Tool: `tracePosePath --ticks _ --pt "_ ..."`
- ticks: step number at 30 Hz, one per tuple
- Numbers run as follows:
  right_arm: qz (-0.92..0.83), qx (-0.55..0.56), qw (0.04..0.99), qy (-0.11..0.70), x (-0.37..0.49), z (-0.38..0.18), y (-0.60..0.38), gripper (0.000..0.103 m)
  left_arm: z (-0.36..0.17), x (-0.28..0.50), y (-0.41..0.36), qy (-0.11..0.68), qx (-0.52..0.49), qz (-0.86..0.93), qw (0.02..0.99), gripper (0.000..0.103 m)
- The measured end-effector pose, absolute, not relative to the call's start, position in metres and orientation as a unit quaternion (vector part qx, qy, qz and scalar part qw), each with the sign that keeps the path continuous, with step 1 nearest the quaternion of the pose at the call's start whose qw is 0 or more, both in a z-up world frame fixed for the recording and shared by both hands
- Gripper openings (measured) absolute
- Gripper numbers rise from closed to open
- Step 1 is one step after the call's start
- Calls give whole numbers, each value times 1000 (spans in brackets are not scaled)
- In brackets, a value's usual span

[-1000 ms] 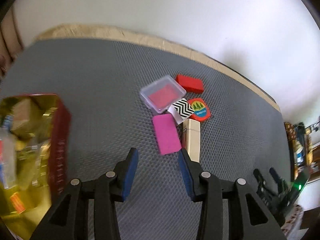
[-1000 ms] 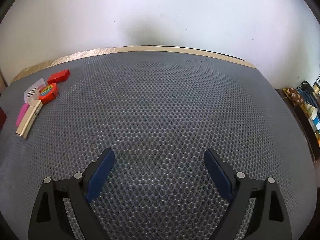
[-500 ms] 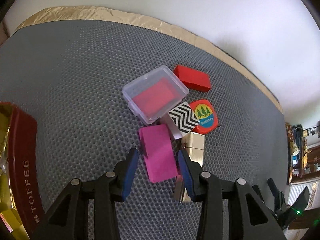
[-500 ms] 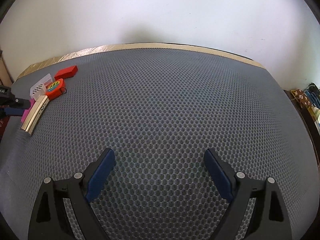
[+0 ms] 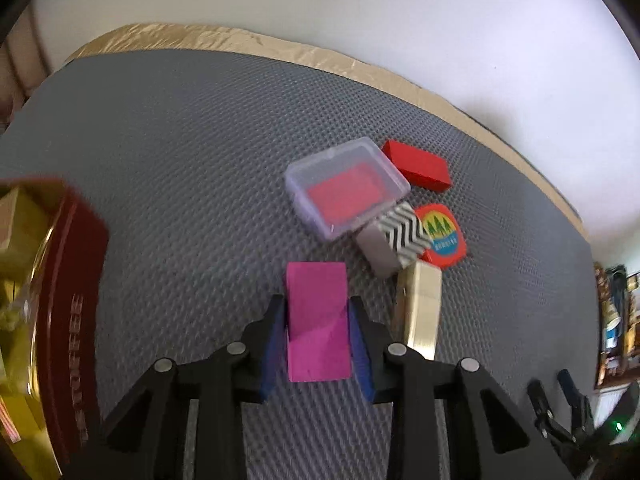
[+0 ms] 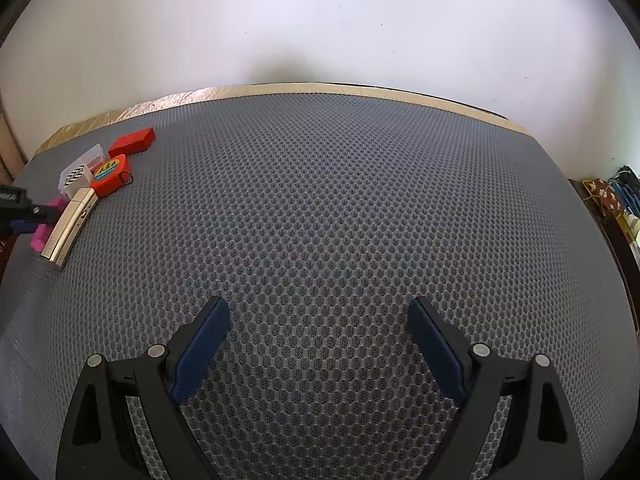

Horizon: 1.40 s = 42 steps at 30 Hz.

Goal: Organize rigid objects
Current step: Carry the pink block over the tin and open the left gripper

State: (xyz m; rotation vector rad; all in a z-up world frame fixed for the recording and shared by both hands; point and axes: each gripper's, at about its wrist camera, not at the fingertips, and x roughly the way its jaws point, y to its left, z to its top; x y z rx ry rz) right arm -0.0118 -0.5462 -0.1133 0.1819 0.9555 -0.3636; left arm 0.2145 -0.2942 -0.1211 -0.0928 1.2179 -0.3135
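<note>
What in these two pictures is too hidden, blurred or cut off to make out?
- Tin, left wrist view: cut off by the frame edge and blurred; its contents are unreadable.
- Magenta block, right wrist view: mostly hidden behind the closing left gripper.
- Shelf clutter, right wrist view: too small and cut off by the edge.

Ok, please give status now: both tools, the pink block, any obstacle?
Left tool closing around pink block. Right tool open, empty. Beige bar close beside.

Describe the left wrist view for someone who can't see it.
The left gripper is closing its blue pads on a flat magenta block lying on grey honeycomb matting. Beyond sit a clear plastic box, a red block and a zigzag-patterned block; a red toffee tin stands left.
</note>
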Motion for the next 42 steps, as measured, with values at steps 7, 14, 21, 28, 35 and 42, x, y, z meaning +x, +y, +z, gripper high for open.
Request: tracePosePath --ticks 7,14,21,28,35,42 --pt "-176 86 867 458 -10 -114 -545 90 -102 149 -264 557 -66 -170 810 31" --pt "-179 82 866 460 -8 -115 -544 92 -68 107 -215 543 -95 -171 816 31" --pt "-185 77 865 461 -7 -116 -543 94 -27 115 -137 511 -91 -95 850 31" --pt "-189 73 863 462 -6 -115 -543 96 -46 152 -98 519 -69 -51 851 31" --pt "-190 71 863 463 -5 -114 -543 97 -71 176 -96 526 -51 -34 848 31" --pt "-193 70 862 464 -4 -113 -544 98 -92 182 -94 540 -64 -43 838 31"
